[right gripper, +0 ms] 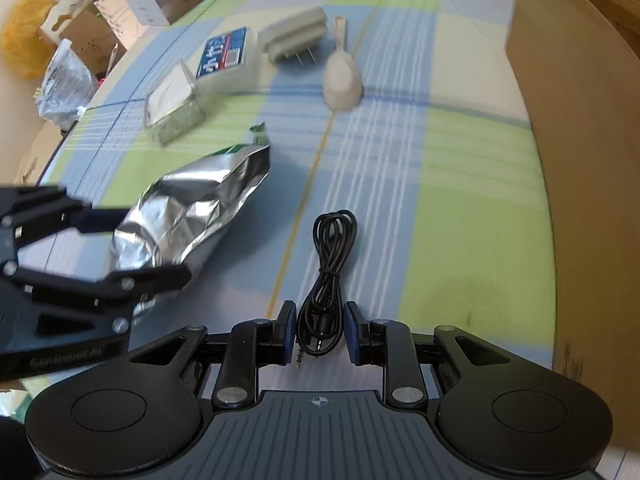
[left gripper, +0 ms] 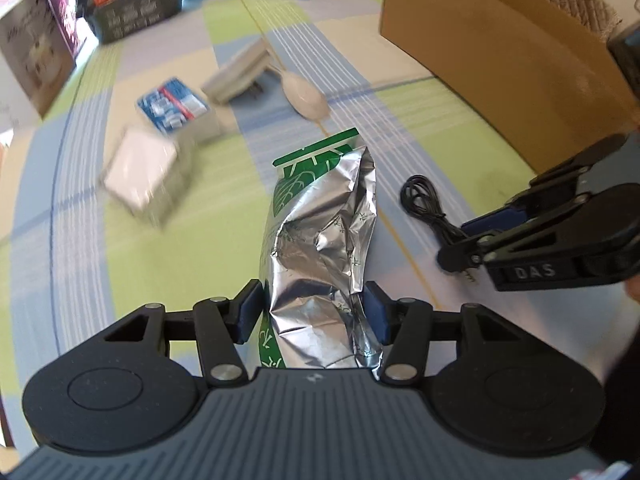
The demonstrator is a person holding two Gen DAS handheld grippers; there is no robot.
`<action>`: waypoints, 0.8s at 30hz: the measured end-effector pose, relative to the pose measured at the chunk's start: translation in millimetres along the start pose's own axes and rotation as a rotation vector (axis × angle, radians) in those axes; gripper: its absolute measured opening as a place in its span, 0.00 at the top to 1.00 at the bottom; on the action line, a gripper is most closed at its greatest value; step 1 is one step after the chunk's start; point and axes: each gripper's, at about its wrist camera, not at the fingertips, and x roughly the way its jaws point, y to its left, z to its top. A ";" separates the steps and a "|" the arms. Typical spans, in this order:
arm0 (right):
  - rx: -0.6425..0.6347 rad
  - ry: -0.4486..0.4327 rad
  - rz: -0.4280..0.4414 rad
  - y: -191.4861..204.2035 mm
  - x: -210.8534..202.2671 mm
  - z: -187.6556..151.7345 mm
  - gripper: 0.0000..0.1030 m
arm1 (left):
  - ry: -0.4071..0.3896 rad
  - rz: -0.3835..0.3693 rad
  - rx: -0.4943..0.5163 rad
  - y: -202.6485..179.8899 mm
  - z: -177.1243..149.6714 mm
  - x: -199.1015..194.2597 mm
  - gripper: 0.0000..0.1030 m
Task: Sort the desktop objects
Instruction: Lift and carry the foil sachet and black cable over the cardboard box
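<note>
My left gripper point(left gripper: 313, 312) is shut on a crumpled silver foil bag point(left gripper: 320, 248) with green print, which sticks out ahead between both blue pads. In the right wrist view, the left gripper point(right gripper: 136, 246) clamps the near end of the foil bag point(right gripper: 192, 208). My right gripper point(right gripper: 320, 332) has its pads pressed on either side of a coiled black cable point(right gripper: 330, 252) with a jack plug, low over the checked tablecloth. In the left wrist view, the right gripper point(left gripper: 456, 242) meets the cable point(left gripper: 424, 204) at the right.
Farther out lie a white scoop point(right gripper: 342, 80), a white plug adapter point(right gripper: 294, 34), a blue-labelled box point(right gripper: 226, 56) and a clear box point(right gripper: 172, 100). An open cardboard box point(left gripper: 500, 60) stands on the right. Packaged boxes point(left gripper: 132, 4) line the back edge.
</note>
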 end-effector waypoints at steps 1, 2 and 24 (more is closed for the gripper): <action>0.006 -0.002 0.004 0.0 -1.9 -8.2 0.78 | 0.001 -0.006 -0.001 -4.2 -5.4 -3.3 0.51; 0.008 -0.007 0.007 0.3 -4.3 -15.4 0.78 | -0.001 -0.007 0.005 -8.3 -10.6 -5.8 0.50; -0.188 -0.257 -0.133 15.3 -3.6 -57.0 0.63 | -0.016 0.005 0.076 -17.5 -14.0 27.3 0.25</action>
